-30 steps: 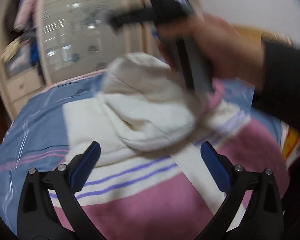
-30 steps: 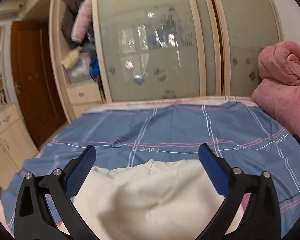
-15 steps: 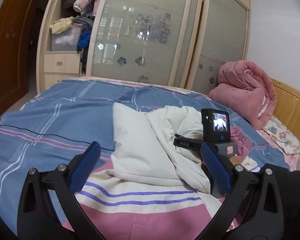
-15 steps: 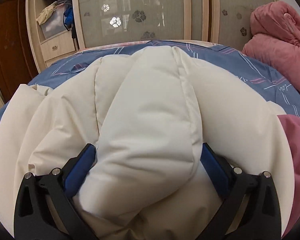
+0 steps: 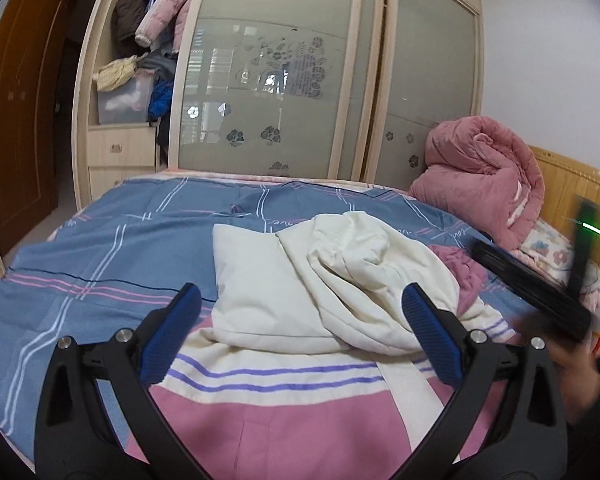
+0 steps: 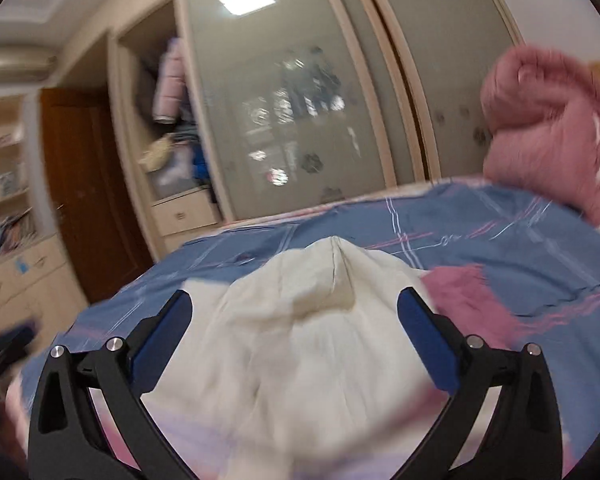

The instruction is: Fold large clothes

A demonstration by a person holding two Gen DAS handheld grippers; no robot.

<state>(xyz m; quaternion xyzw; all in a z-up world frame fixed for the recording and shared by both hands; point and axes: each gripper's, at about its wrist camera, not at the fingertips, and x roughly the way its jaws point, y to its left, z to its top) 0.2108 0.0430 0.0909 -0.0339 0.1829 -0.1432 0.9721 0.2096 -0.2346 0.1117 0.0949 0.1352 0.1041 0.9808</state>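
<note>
Left wrist view: left gripper hovers above the hooded sweatshirt, jaws spread wide, holding nothing.
Garment: pink body with cream chest and purple stripes, spread on the blue plaid bedsheet; cream hood flopped onto the chest, likely tucked in for folding.
Right wrist view: right gripper blurred, jaws wide apart and empty above the hood.
Pink sleeve: lies out to the side, seemingly unfolded.
</note>
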